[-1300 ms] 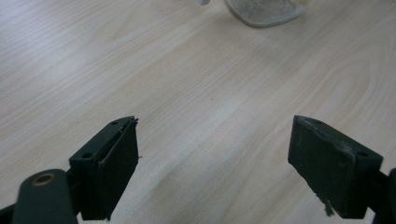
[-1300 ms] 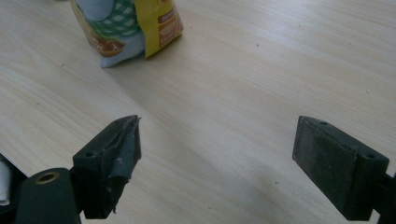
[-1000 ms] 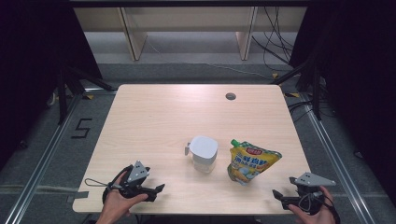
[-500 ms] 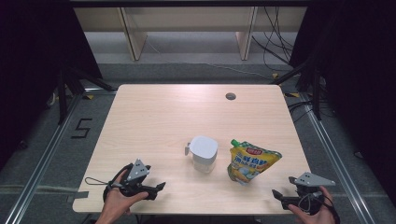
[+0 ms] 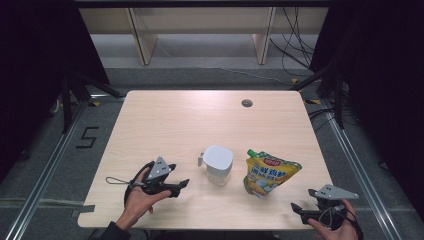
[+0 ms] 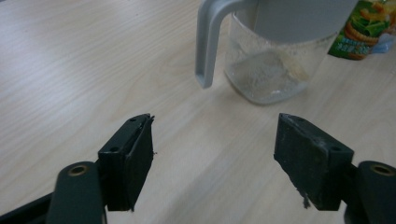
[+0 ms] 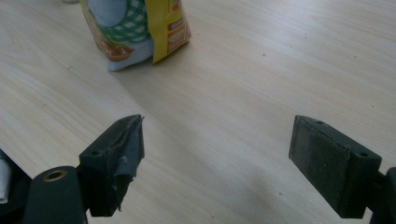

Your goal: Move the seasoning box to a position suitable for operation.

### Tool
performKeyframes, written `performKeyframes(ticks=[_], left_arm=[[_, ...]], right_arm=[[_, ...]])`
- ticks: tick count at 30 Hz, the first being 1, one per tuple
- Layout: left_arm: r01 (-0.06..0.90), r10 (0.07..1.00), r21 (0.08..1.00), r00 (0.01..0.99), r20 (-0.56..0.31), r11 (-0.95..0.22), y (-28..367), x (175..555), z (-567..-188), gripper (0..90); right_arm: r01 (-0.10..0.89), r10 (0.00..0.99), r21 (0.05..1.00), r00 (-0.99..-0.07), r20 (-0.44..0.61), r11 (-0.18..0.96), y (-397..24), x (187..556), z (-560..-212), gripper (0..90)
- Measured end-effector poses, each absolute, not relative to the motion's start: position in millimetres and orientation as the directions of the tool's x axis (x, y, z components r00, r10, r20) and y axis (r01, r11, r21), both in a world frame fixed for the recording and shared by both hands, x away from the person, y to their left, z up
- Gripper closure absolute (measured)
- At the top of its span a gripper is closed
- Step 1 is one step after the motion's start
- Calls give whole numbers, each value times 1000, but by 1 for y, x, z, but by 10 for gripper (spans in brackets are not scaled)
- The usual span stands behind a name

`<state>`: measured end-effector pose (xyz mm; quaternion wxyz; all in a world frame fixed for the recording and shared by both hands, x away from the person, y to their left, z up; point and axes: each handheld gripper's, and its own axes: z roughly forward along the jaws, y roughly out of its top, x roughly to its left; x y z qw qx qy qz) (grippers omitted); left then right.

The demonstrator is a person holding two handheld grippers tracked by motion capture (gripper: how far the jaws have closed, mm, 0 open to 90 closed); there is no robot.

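Note:
A clear jug [image 5: 217, 165] with a white lid and a grey handle stands near the table's front middle. In the left gripper view the jug [image 6: 271, 65] is close ahead, its handle [image 6: 205, 42] towards me. A yellow spouted snack pouch [image 5: 270, 172] stands just right of the jug. My left gripper [image 5: 182, 186] points at the jug from the left. The left gripper [image 6: 215, 140] is open; its jaws have just been closing a little with nothing between them. My right gripper [image 5: 296, 209] rests at the front right edge. The right gripper [image 7: 217, 144] is open and empty, with the pouch [image 7: 135, 28] ahead.
The light wooden table [image 5: 175, 125] has a round cable hole [image 5: 246, 103] at its back right. Shelf legs stand on the floor behind it. A tape mark like a 5 [image 5: 89, 136] lies on the floor to the left.
My left hand has moved forward and to the right, towards the jug. The right hand, the jug and the pouch have kept still.

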<state>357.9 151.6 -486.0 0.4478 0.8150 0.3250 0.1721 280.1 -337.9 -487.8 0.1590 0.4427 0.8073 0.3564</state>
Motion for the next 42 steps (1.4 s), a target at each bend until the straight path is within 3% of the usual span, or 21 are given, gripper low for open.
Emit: performKeyframes(ticks=[3,8,14,18,27,34,42], left_arm=[[319,642,854,766,22,-410,142,369,-486,324],[319,655,858,755,27,-403,136,378,-490,347],[273,631,864,773,65,-424,130,400,-491,469],[265,612,869,789,54,-418,125,405,-494,532],[266,601,866,798,49,-424,111,413,-500,576],[248,574,869,818,49,-428,109,419,-505,709],[247,573,866,818,54,-435,109,417,-502,729]], right_arm=[[610,838,717,-541,67,337,-337,279,-488,190],[601,845,722,-534,43,343,-337,279,-489,193],[603,847,717,-530,33,349,-337,278,-488,200],[582,837,721,-547,5,376,-340,281,-488,200],[579,834,717,-552,-4,387,-339,281,-489,200],[587,837,712,-547,-2,385,-340,281,-489,201],[583,839,717,-544,-7,384,-340,281,-488,202]])
